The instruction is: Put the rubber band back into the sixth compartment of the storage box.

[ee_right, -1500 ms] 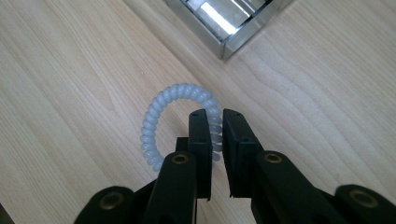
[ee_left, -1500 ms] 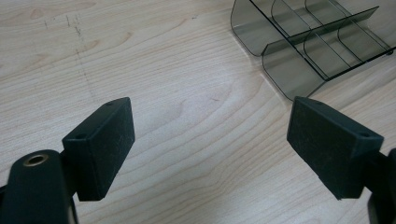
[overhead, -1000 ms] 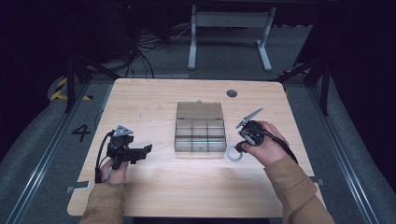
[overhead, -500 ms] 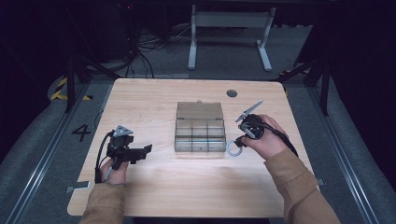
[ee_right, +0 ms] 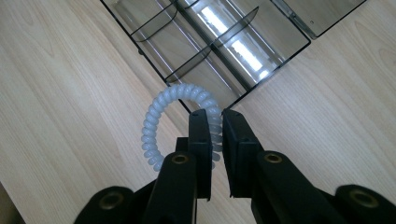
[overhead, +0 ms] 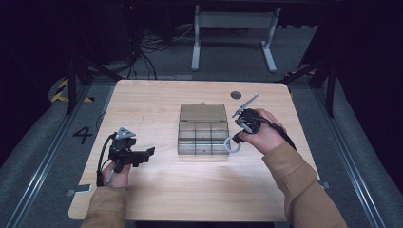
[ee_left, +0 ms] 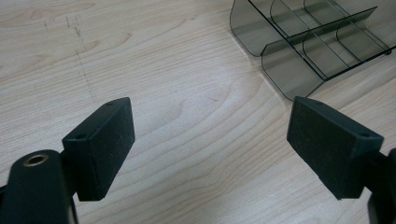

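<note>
A clear smoke-tinted divided box [overhead: 203, 129] sits open near the middle of the wooden tabletop [overhead: 157, 99], its lid laid flat toward the far edge and its compartments facing up. The right tool [overhead: 233, 141] is closed narrow on a pale spiral coil ring [ee_right: 161, 116], pinching the ring's near side between its jaws; the ring hangs just beside the box's right front corner, its far arc overlapping the box rim in the right gripper view. The left tool [overhead: 142, 155] rests low near the tabletop's left side with its jaws spread wide and nothing between them, pointed toward the box, whose near corner [ee_left: 280, 70] stands ahead and to the right, apart from the jaws. Bare wood lies broad in front of the box toward the near edge, and between the left tool and the box's left wall. A small dark round disc [overhead: 235, 95] sits near the far edge.
</note>
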Motion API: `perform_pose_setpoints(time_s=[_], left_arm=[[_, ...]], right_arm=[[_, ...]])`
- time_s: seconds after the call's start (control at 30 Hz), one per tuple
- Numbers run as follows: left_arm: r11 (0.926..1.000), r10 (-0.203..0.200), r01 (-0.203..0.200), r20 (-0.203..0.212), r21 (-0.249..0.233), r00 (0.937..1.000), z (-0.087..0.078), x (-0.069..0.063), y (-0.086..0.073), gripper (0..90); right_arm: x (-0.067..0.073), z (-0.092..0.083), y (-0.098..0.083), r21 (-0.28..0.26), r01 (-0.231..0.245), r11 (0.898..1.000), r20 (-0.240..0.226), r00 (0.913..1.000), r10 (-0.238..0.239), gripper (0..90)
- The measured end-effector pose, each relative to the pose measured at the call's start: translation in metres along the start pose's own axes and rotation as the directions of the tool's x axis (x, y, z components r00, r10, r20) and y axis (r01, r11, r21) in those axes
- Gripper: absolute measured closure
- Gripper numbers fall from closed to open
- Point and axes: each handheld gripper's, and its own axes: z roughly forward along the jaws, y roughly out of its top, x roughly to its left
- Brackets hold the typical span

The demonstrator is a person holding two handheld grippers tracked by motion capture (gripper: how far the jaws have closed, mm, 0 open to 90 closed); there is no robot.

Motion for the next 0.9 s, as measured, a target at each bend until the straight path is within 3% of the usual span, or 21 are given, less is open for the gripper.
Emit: perform_pose_setpoints(time_s=[0.63,0.9], left_arm=[[1.0,-0.003,0.003,0.002,-0.001,1.0,0.0,0.0,0.0,15.8],[1.0,-0.001,0.001,0.004,-0.001,1.0,0.0,0.0,0.0,15.8]], right_arm=[[-0.008,0.009,0.028,0.017,0.032,0.999,-0.011,0.9994,-0.031,82.8],[-0.009,0.014,0.035,0.018,0.07,0.997,-0.027,0.9972,-0.07,82.8]])
